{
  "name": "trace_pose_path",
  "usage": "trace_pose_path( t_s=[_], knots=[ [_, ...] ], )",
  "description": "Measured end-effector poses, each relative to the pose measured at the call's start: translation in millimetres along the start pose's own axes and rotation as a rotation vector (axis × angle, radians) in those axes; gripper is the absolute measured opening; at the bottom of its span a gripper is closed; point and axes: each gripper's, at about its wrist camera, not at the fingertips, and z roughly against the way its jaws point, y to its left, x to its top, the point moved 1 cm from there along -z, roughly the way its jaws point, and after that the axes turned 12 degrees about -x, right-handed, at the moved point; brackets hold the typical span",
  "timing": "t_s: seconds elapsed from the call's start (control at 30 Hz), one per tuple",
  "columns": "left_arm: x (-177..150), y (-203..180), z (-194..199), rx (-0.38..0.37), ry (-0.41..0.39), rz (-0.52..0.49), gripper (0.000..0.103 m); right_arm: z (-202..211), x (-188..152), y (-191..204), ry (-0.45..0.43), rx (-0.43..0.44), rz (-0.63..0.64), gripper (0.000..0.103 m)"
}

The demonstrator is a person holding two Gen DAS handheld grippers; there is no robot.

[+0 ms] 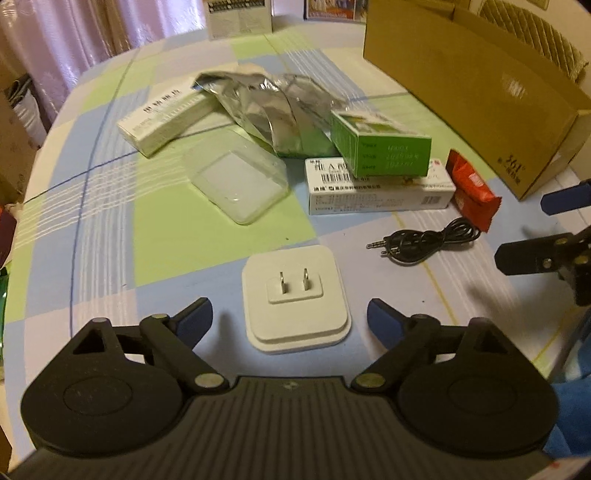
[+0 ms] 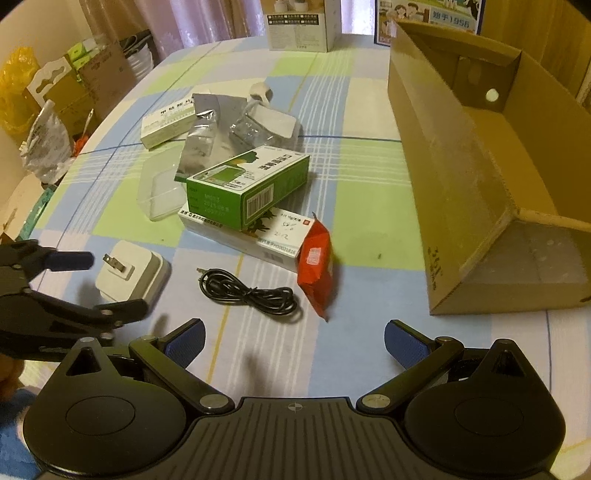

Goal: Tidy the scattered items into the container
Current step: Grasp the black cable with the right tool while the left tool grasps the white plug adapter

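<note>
- Left hand-held gripper (image 1: 290, 323) points steeply down at the counter (image 1: 166, 229) with its jaws apart; the white plug adapter (image 1: 295, 301) lies between the blue pads (image 1: 195, 319), which do not touch it, so nothing is held.
- Seen from the right wrist, the same adapter (image 2: 131, 275) lies prongs-up, with one finger of the left hand-held gripper beyond it and the other on its near side.
- Right hand-held gripper (image 2: 295, 341) hangs wide open and empty over bare cloth, just short of the coiled black audio cable (image 2: 251, 293).
- Just beside the cable lies a red snack packet (image 2: 316, 267), its far end touching a flat white medicine box (image 2: 258, 240).
- On that white box rests a green carton (image 2: 247, 190), tilted across it.
- Left of the green carton lies a clear plastic lid or tray (image 2: 160, 192), flat on the cloth.
- Behind the pile are crumpled silver foil pouches (image 2: 207, 129) and another long white box (image 2: 166, 123), partly under the foil.
- An open brown cardboard box (image 2: 480, 155) stands at the right of the counter, well apart from the adapter; what shows of its inside holds none of the items.
- Every scattered item is on the checked green, blue and white cloth, outside the cardboard box.
- At the far edge of the counter stands a printed white carton (image 2: 303, 26).
</note>
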Motion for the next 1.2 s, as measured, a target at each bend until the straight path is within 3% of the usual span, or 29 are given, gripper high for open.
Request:
trace_pose_path(
  t_s=[0.13,0.2,0.27,0.37,0.53,0.63,0.7,0.87,0.97,1.03,1.07,1.17,1.2],
  knots=[
    [1.2,4.0,-8.2,-0.005,0.023,0.007,0.065,-6.2,4.4,2.0,0.007,0.010,0.012,0.101],
    [1.0,6.1,-9.1,-0.013,0.023,0.013,0.061,-8.5,5.8,2.8,0.009,0.022,0.020,0.101],
    [0.9,6.9,-8.7,-0.001,0.023,0.008,0.061,-8.2,7.0,4.6,0.005,0.044,0.035,0.100],
    [-0.3,7.7,-6.0,0.004,0.015,0.000,0.061,-5.9,8.8,10.3,-0.004,0.081,0.087,0.090],
    [-2.2,9.2,-2.3,-0.007,-0.008,-0.002,0.061,-11.5,13.6,26.1,-0.005,0.176,0.229,0.087],
    [-3.6,10.5,-2.3,-0.005,-0.011,-0.005,0.061,-18.6,18.9,36.9,-0.029,0.163,0.345,0.081],
    [-4.0,12.2,-2.5,-0.002,-0.013,-0.004,0.061,-26.5,22.6,43.7,-0.030,0.133,0.414,0.065],
    [-3.8,15.6,-3.4,-0.009,-0.018,0.004,0.061,-48.3,25.0,56.5,-0.003,0.125,0.553,0.046],
    [-4.4,15.9,-4.4,-0.015,-0.018,0.004,0.061,-55.8,26.3,57.2,0.008,0.148,0.557,0.040],
    [-4.7,15.8,-4.6,-0.017,-0.021,0.003,0.061,-56.5,27.7,54.9,0.014,0.144,0.533,0.028],
    [-4.8,15.7,-4.2,-0.017,-0.023,0.003,0.061,-55.4,27.2,53.8,0.019,0.138,0.526,0.014],
    [-4.2,14.7,-2.7,-0.026,-0.028,0.001,0.066,-52.6,24.2,51.4,0.071,0.164,0.499,0.012],
    [-3.9,14.1,-2.4,-0.030,-0.029,0.000,0.072,-51.1,22.7,51.8,0.086,0.183,0.490,0.012]
  ],
)
